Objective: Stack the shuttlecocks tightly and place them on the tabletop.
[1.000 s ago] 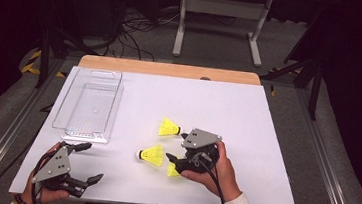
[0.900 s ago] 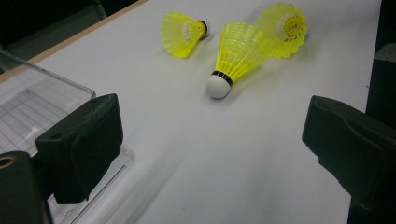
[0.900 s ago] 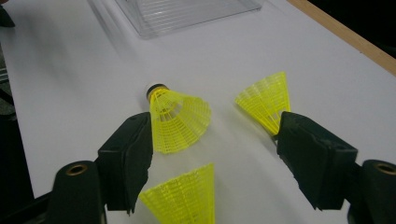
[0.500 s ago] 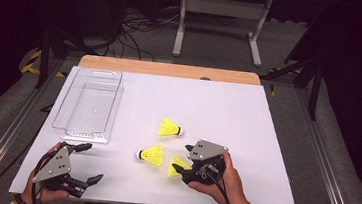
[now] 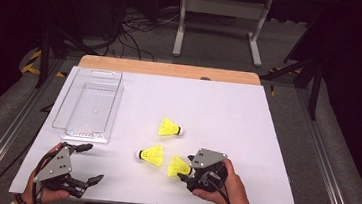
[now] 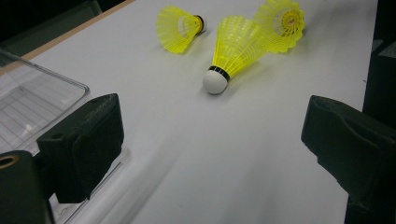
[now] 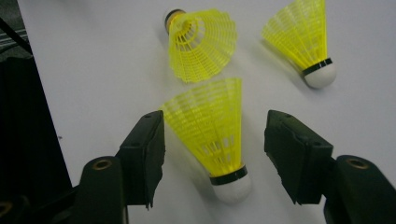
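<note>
shuttlecock: yellow mesh skirt, white cork, lying on tabletop | place: between jaws of right hand-held gripper | jaws: just been closing, half open, not yet gripping

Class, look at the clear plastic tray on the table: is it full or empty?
Empty. The clear tray shows only its ribbed bottom in the high view, and all three yellow shuttlecocks lie outside it on the white table.
</note>
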Demonstrator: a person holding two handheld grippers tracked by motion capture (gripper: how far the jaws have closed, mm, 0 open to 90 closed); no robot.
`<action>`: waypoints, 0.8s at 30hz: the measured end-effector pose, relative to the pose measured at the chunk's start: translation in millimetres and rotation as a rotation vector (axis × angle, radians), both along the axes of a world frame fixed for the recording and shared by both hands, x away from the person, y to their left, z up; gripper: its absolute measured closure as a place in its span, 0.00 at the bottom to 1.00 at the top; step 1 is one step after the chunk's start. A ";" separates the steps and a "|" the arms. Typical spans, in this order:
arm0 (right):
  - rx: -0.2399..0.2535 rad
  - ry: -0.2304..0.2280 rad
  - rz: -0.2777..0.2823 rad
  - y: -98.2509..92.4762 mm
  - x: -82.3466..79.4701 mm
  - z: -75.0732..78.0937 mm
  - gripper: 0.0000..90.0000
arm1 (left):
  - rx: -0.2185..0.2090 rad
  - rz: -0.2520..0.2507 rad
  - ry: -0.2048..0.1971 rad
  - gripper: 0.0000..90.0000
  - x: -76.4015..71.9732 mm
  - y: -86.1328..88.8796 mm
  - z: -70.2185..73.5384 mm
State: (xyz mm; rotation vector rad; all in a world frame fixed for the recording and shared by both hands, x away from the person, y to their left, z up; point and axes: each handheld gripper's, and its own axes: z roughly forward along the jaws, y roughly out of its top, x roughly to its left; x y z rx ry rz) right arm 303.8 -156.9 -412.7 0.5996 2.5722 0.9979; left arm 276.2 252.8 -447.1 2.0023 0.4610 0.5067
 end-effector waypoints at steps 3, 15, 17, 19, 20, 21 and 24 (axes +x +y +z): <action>-0.006 0.013 0.001 -3.8 -0.2 -3.3 0.46 | -0.001 0.000 0.002 0.07 0.2 0.0 -0.2; -0.083 0.048 0.006 -8.9 5.6 -23.3 0.52 | 0.001 0.001 0.008 0.08 1.4 -0.6 -1.1; -0.088 0.052 0.010 -8.6 7.1 -25.4 0.52 | 0.002 0.001 0.008 0.08 1.3 -0.6 -1.1; -0.089 0.052 0.010 -8.4 7.6 -26.3 0.52 | 0.000 0.001 0.007 0.08 1.2 -0.5 -1.1; -0.093 0.052 0.011 -8.3 8.1 -27.1 0.52 | 0.003 0.000 0.008 0.08 1.3 -0.4 -1.1; -0.092 0.054 0.012 -8.1 8.4 -28.0 0.51 | 0.006 -0.001 0.008 0.08 1.3 -0.5 -1.1; -0.097 0.061 0.011 -7.2 9.9 -30.5 0.51 | 0.006 -0.002 0.008 0.08 1.4 -0.6 -1.1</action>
